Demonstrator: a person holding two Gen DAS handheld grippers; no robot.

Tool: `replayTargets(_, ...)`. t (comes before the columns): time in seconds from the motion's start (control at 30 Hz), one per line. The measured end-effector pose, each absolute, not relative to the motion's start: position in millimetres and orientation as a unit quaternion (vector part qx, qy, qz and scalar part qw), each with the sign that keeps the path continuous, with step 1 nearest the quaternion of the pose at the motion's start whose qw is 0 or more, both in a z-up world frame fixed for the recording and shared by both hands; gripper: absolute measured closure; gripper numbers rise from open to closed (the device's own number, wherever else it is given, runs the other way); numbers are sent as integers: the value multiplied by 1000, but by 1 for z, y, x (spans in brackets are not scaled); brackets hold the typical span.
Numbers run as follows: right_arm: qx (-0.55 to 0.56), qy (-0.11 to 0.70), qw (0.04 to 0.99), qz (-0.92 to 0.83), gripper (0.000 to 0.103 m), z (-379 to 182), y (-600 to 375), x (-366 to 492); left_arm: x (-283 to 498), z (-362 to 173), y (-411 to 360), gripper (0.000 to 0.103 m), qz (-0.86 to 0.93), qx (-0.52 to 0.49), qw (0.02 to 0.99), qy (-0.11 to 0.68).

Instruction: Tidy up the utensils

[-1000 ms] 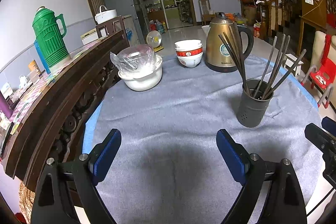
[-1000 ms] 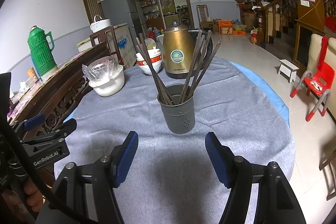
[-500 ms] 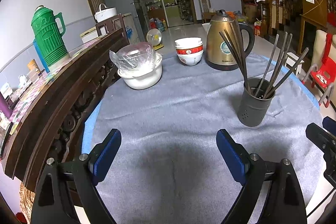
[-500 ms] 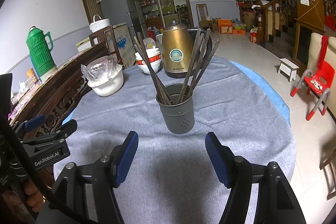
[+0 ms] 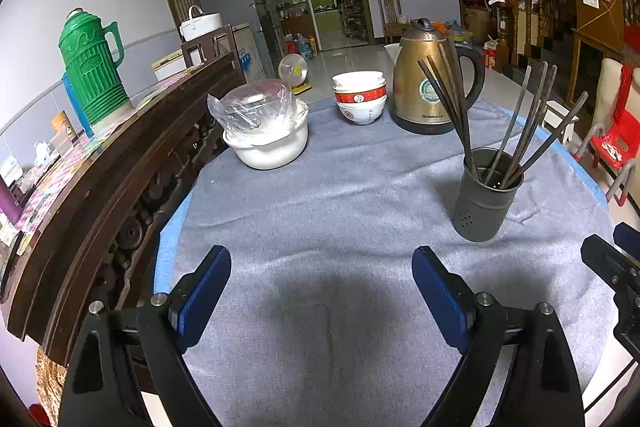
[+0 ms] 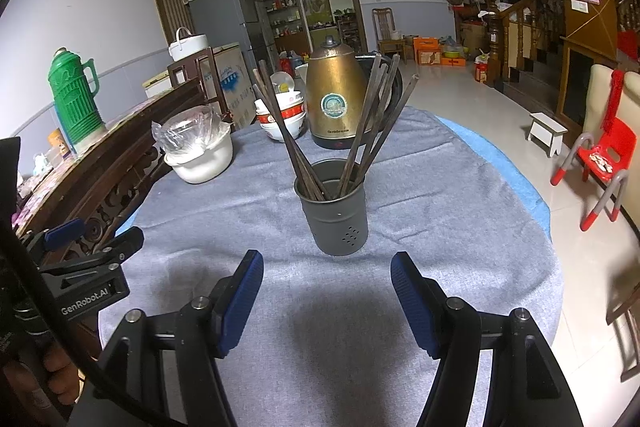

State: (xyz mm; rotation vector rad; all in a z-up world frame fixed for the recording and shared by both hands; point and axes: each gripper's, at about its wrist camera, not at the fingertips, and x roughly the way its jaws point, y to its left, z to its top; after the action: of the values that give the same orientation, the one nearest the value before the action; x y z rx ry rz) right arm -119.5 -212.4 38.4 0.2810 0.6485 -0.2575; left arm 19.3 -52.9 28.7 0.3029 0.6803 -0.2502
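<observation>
A dark grey perforated utensil cup [image 6: 335,209] [image 5: 486,195] stands upright on the grey tablecloth [image 6: 440,211], holding several dark chopsticks [image 6: 370,123] [image 5: 528,123] that fan out left and right. My right gripper [image 6: 327,277] hovers just in front of the cup, open, with nothing between its blue pads. My left gripper [image 5: 322,277] is open wider, over bare cloth to the left of the cup, also holding nothing. Part of the left gripper shows at the left edge of the right wrist view, held by a hand [image 6: 56,367].
Behind the cup stand a gold kettle [image 6: 336,99], stacked red-and-white bowls [image 5: 360,97] and a white pot [image 5: 266,143] covered with a plastic bag. A carved dark wooden sideboard [image 5: 104,171] with a green thermos [image 5: 90,67] lines the left. A red chair [image 6: 604,163] stands at the right.
</observation>
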Motion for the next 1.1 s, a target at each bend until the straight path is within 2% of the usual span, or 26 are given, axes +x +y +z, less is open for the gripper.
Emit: replayTargets(1.1, 124, 300, 937, -127, 33, 51, -201, -129, 12, 36, -43, 11, -118, 130, 929, 325)
